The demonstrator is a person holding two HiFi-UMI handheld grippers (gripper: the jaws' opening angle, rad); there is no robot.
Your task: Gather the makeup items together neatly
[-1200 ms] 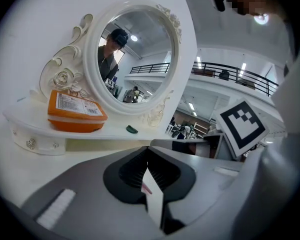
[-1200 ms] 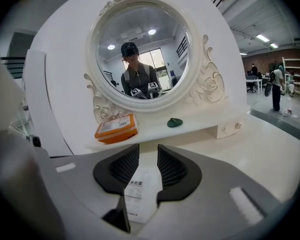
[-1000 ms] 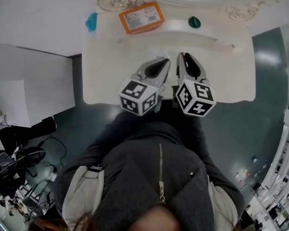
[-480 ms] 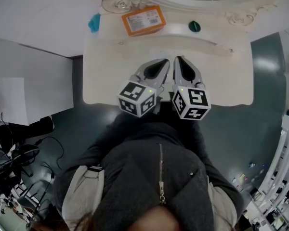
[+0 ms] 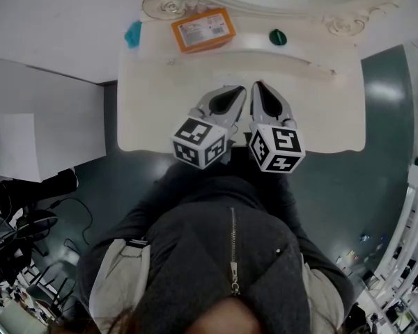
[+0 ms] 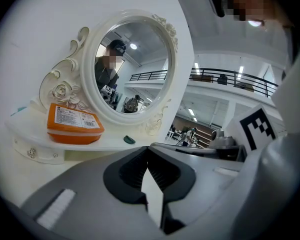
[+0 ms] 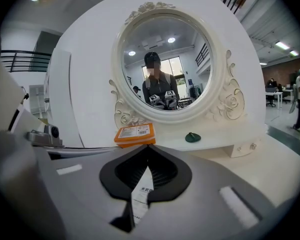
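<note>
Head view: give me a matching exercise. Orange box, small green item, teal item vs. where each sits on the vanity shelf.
Things:
1. orange box
2. small green item
3. teal item

Places on the shelf, as the head view shows it:
A. at the far left end, right on the edge
B. right of the middle, alone
C. left of the middle, just below the scrolled mirror frame

Pairs: 1-C, 2-B, 3-A
</note>
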